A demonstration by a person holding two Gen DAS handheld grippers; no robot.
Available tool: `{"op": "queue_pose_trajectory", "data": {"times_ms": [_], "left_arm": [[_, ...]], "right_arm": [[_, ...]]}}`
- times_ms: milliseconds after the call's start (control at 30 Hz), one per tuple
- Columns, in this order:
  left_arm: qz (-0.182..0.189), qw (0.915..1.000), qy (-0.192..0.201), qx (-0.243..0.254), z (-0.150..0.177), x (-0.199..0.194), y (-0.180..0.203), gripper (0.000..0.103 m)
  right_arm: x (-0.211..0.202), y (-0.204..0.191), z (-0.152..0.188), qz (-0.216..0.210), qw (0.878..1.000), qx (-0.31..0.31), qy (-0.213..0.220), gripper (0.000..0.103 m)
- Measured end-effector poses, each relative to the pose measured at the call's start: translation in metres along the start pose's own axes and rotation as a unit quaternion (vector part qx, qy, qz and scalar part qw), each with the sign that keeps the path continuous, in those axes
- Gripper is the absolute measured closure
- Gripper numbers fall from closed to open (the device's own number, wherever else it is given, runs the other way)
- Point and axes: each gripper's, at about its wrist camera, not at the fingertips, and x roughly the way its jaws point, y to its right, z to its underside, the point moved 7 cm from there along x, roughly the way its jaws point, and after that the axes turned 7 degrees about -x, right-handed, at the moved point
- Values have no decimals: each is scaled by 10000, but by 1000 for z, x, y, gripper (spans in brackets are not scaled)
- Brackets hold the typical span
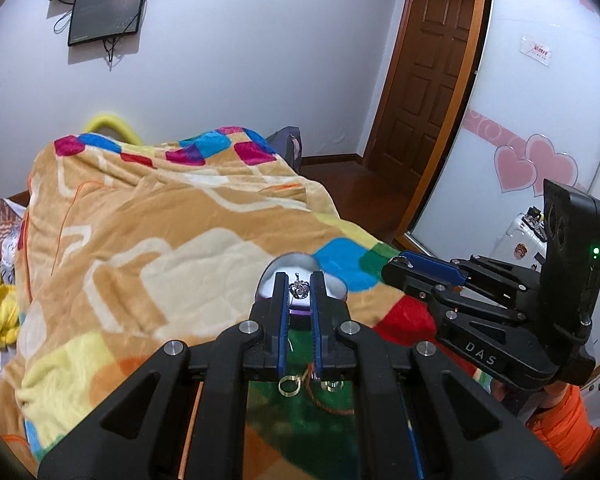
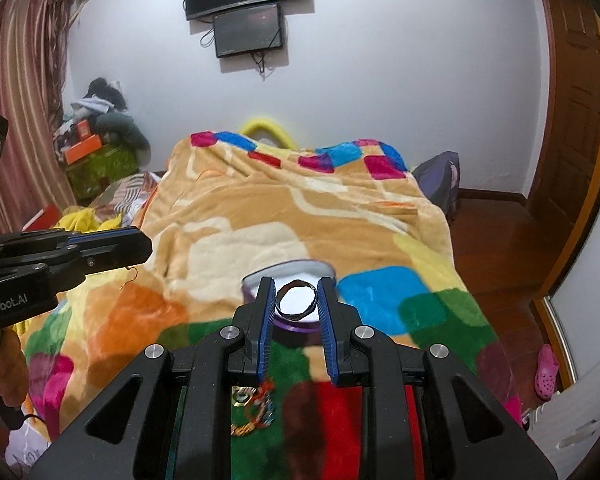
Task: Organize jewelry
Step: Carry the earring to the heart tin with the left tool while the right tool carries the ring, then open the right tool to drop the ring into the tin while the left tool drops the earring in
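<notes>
Gold rings (image 1: pixel 290 385) lie on the blanket (image 1: pixel 148 220), close under the left gripper (image 1: pixel 300 294). Its fingers are clamped on a small silver pendant (image 1: pixel 300 289), held over the round box (image 1: pixel 332 286) on the blanket.

Tangled jewelry (image 2: pixel 254 410) lies on the blanket's green patch, under the right gripper (image 2: pixel 298 300). Its fingers clamp a dark bangle (image 2: pixel 296 301) above the same box (image 2: pixel 288 272).

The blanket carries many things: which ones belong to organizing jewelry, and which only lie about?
For the job: silver pendant in left gripper; dark ring in right gripper; purple-rimmed box; gold ring.

Lying about: yellow cloth, pink shoe.
</notes>
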Motion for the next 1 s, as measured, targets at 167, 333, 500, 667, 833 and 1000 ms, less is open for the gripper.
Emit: {"op": "queue_pose_trajectory", "data": {"times_ms": [167, 333, 500, 667, 833, 1000], "left_arm": [[50, 10000, -40, 11, -12, 20, -1, 94], [87, 9998, -190, 12, -17, 43, -3, 94], [109, 9991, -421, -11, -14, 67, -6, 94], [143, 9977, -652, -78, -12, 89, -11, 94], [195, 9954, -925, -148, -6, 109, -16, 94], [192, 9936, -1092, -210, 0, 120, -21, 94]], "right_arm": [[13, 6, -2, -11, 10000, 25, -19, 84], [32, 10, 0, -101, 9998, 53, -142, 84], [52, 10, 6, -199, 9992, 23, -349, 84], [68, 11, 12, -285, 9980, -19, -560, 84], [80, 11, 17, -453, 9960, 25, -763, 84], [86, 12, 18, -530, 9947, 9, -879, 84]]}}
